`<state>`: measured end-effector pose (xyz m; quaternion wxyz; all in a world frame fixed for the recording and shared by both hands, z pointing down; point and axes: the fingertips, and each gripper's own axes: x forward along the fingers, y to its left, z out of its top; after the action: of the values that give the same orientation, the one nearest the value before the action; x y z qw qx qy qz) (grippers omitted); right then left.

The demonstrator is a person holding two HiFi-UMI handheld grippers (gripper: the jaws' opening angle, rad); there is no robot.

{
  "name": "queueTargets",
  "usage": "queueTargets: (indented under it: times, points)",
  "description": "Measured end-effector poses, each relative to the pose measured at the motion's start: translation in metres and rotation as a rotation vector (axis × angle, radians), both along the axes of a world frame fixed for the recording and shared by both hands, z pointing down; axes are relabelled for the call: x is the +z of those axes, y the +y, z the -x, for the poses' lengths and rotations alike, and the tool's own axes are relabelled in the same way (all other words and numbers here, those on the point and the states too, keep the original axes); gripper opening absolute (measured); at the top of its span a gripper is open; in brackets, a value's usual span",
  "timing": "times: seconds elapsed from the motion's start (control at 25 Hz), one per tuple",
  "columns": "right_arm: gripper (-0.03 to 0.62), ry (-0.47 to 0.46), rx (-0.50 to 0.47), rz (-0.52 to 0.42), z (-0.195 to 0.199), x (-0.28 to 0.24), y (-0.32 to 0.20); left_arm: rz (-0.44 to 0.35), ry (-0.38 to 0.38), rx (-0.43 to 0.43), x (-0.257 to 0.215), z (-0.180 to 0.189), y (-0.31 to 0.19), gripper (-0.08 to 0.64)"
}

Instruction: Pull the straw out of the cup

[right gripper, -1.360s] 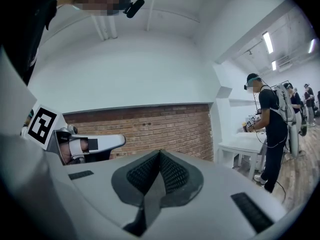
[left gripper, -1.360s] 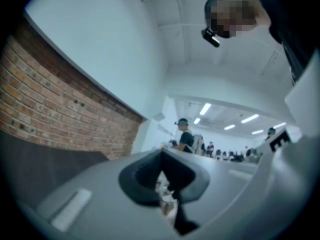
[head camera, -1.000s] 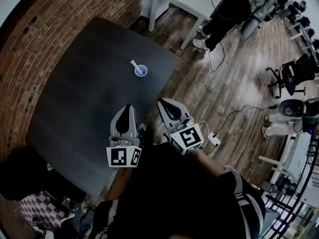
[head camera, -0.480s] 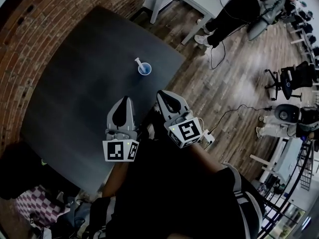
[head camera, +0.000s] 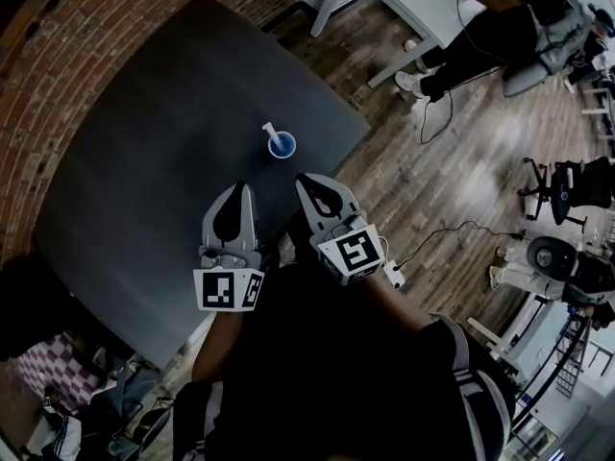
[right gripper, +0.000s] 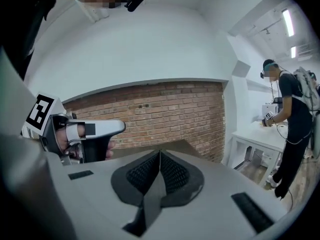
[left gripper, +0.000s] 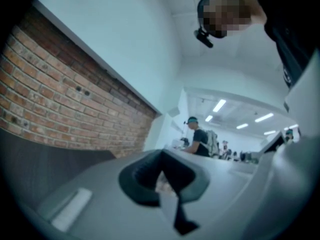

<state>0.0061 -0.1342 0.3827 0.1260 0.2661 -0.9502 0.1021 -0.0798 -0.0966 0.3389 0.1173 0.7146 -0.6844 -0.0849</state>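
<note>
Blue cup (head camera: 282, 146) sits ahead, nearest your right gripper (head camera: 308, 182); straw (head camera: 270, 131) tilts far-left; right gripper and left gripper (head camera: 240, 192) closed, empty.

A dark grey bench (head camera: 163, 152) fills the frame's upper left. Near its right edge stands a blue cup (head camera: 282, 147), its white straw (head camera: 269, 130) leaning toward the upper left.

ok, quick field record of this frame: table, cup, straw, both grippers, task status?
table: dark top, beside brick wall
cup: blue, upright, near table's right edge
straw: white, in cup, leaning far-left
left gripper: jaws together, empty, short of cup
right gripper: jaws together, empty, short of cup
task: not started
</note>
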Motion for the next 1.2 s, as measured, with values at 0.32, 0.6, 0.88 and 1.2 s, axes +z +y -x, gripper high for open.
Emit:
queueTargets:
  times: [0.32, 0.6, 0.88, 1.2]
  points:
    - [0.008, 0.049, -0.045, 0.039, 0.011, 0.033, -0.040, 0.060, 0.012, -0.049, 0.030, 0.003, -0.034, 0.005]
    - [0.009, 0.085, -0.063, 0.084, 0.026, 0.063, -0.054, 0.088, 0.027, -0.062, 0.049, 0.012, -0.046, 0.005]
    - [0.009, 0.132, -0.072, 0.130, 0.037, 0.095, -0.063, 0.094, 0.054, -0.085, 0.071, 0.023, -0.055, 0.005]
    - [0.009, 0.190, -0.077, 0.162, 0.040, 0.129, -0.069, 0.128, 0.092, -0.072, 0.099, 0.018, -0.059, 0.005]
